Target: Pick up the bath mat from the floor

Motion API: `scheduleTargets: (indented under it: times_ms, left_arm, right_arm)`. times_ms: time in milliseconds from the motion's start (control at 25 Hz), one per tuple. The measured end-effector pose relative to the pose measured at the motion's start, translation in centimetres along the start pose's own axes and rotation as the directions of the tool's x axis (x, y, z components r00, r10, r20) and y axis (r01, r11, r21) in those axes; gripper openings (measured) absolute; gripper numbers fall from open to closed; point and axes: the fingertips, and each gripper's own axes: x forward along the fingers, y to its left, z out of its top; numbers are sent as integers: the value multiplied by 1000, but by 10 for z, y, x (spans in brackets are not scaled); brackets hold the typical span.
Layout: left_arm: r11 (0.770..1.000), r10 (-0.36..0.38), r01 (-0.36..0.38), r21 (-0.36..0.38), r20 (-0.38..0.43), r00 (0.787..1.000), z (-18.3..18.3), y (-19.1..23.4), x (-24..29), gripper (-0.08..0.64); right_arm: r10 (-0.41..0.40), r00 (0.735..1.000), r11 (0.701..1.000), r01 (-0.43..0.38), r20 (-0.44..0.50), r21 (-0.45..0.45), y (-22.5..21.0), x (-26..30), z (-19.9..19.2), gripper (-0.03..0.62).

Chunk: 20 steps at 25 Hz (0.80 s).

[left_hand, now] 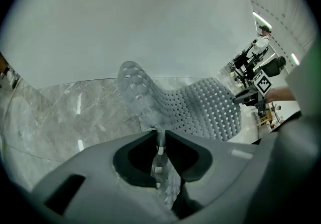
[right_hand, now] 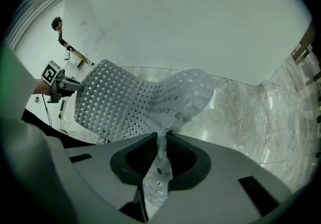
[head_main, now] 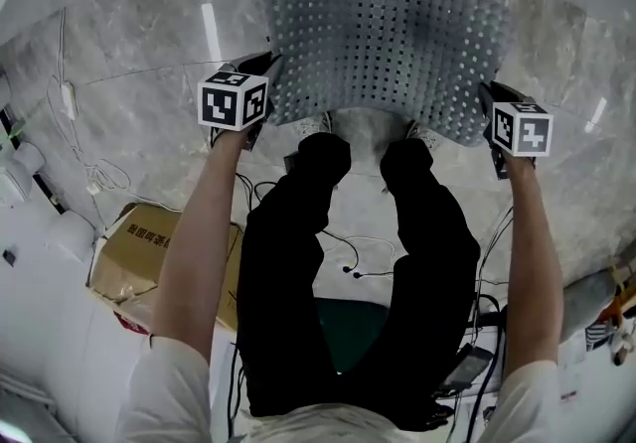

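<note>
We held the perforated grey bath mat (head_main: 383,44) up off the marble floor (head_main: 119,93), spread between our two grippers above our legs (head_main: 397,232). Our left gripper (left_hand: 159,137) had its jaws clamped on the mat's left edge, our right gripper (right_hand: 163,140) pinched the right edge, and the mat bowed between them.

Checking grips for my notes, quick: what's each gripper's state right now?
Left gripper: closed, pinching one edge of the grey perforated flexible bath mat.
Right gripper: closed, pinching the same mat's opposite edge.
</note>
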Motion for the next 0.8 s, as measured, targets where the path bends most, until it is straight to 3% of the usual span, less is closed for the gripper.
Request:
scheduleTargets:
  times_ms: [200, 800]
  left_arm:
    - [999, -32, 33, 11, -25, 999, -5, -28, -24, 58]
    - [991, -112, 109, -82, -39, 993, -29, -117, -108, 55]
  right_arm:
    - [8, 1000, 1000, -8, -17, -7, 18, -26, -2, 57]
    - [15, 998, 1000, -16, -55, -9, 92, -115, -16, 57]
